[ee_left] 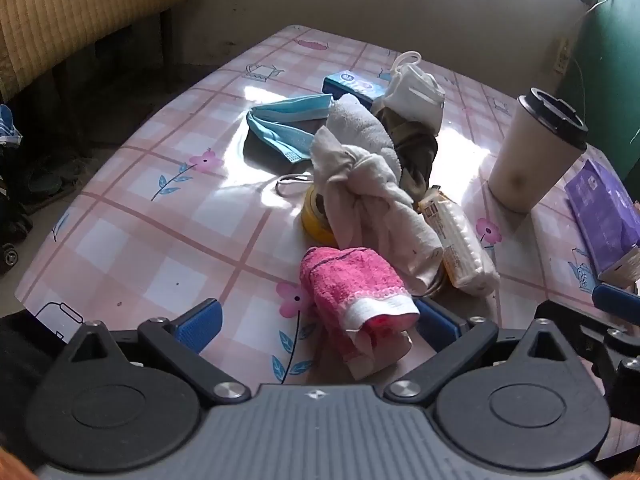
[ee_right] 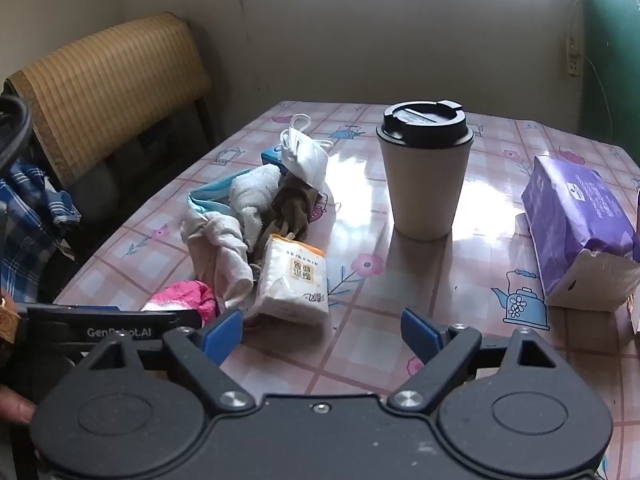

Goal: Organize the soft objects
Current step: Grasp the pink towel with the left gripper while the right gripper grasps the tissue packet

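A pink towel (ee_left: 352,292) lies bunched on the checked tablecloth (ee_left: 160,240), between the wide-open blue fingers of my left gripper (ee_left: 318,324), and neither pad presses on it. Behind it is a heap: a cream cloth (ee_left: 372,200), a grey-white towel (ee_left: 360,128), an olive cloth (ee_left: 416,148), a blue face mask (ee_left: 288,120) and a white mask (ee_left: 416,92). My right gripper (ee_right: 320,334) hangs open over bare tablecloth, right of the pink towel (ee_right: 184,298), with nothing between its fingers.
A lidded paper cup (ee_right: 426,172) stands mid-table. A purple tissue pack (ee_right: 580,216) lies at the right. A white pack of cotton pads (ee_right: 294,280), a yellow tape roll (ee_left: 316,220) and a blue box (ee_left: 352,84) sit among the cloths. A chair (ee_right: 108,88) stands at the left.
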`<action>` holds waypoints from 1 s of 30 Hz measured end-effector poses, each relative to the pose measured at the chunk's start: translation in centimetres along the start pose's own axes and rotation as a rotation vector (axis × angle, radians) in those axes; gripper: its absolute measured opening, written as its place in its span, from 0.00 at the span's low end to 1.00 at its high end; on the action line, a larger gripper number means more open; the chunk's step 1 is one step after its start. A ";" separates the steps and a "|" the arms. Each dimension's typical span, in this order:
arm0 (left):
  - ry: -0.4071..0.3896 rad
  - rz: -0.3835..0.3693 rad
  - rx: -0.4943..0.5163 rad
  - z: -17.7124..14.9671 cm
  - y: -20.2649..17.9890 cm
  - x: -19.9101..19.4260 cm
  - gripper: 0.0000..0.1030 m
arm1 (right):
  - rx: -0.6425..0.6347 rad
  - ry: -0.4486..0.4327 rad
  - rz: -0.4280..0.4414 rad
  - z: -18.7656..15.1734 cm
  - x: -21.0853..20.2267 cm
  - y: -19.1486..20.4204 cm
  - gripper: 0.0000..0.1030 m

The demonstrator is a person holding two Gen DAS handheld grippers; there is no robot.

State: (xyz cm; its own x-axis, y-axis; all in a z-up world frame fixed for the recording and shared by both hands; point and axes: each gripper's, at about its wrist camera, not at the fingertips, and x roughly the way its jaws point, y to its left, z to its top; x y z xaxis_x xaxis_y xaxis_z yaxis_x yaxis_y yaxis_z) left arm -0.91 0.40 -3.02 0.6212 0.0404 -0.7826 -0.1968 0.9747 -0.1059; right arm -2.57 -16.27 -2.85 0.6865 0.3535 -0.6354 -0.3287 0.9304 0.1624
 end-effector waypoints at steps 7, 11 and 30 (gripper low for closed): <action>0.004 0.011 0.009 0.0 0.1 0.3 1.00 | -0.007 0.013 0.006 -0.2 0.1 0.3 0.98; 0.008 0.016 0.010 0.0 0.1 0.6 1.00 | -0.008 0.015 0.010 -0.1 0.5 0.1 0.98; -0.035 0.026 0.035 0.1 0.8 1.8 0.82 | 0.009 0.031 0.004 -0.5 1.5 -0.1 0.98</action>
State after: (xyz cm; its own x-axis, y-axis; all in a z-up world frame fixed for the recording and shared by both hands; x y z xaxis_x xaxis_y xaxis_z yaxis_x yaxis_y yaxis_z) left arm 0.09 1.31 -4.44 0.6427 0.0725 -0.7626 -0.1865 0.9804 -0.0640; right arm -1.84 -15.90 -4.13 0.6650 0.3537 -0.6578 -0.3253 0.9300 0.1711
